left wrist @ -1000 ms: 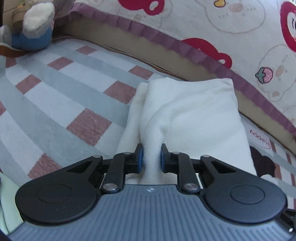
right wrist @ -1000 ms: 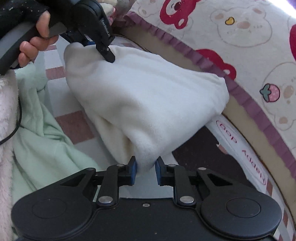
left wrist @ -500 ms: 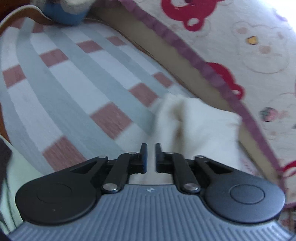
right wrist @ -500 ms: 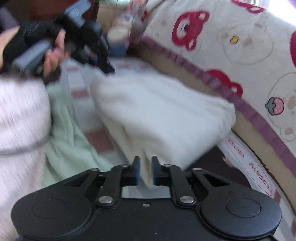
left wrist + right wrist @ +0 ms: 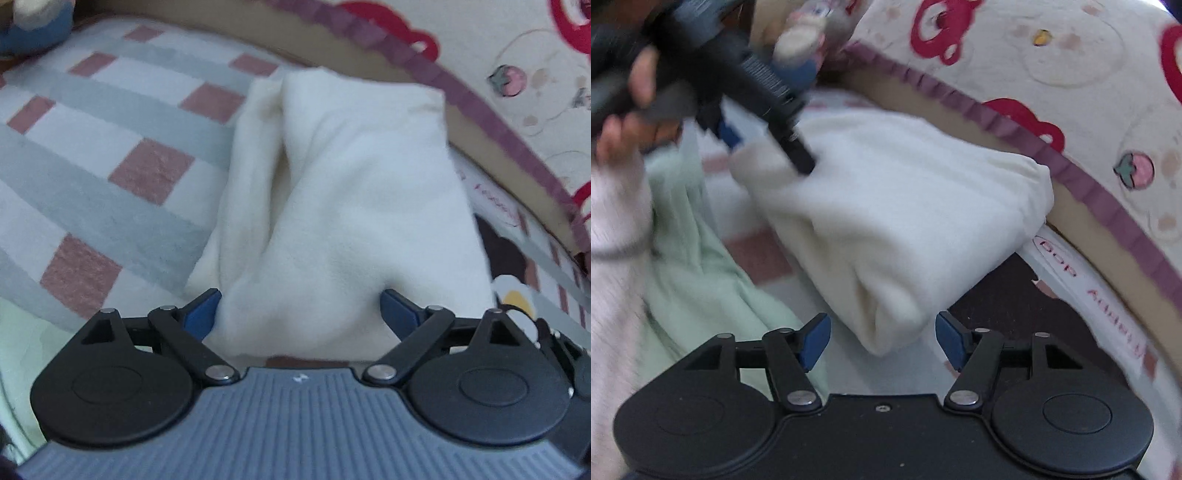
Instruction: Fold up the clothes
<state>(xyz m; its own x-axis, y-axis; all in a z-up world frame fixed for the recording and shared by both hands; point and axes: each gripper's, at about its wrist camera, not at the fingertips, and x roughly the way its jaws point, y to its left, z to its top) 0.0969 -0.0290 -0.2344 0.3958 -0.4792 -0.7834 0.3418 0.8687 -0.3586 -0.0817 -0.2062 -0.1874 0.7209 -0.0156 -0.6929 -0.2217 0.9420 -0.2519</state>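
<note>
I see my left tool (image 5: 300, 308) with its jaws opening; the folded cream fleece garment (image 5: 343, 206) bulges between the blue pads (image 5: 201, 314), touching the left one. My right tool (image 5: 882, 338) is opening too, and the garment's near corner lies between its pads, free of them. The garment rests on the checked bed cover (image 5: 110, 155), a pale green cloth (image 5: 698, 266) beside it.
</note>
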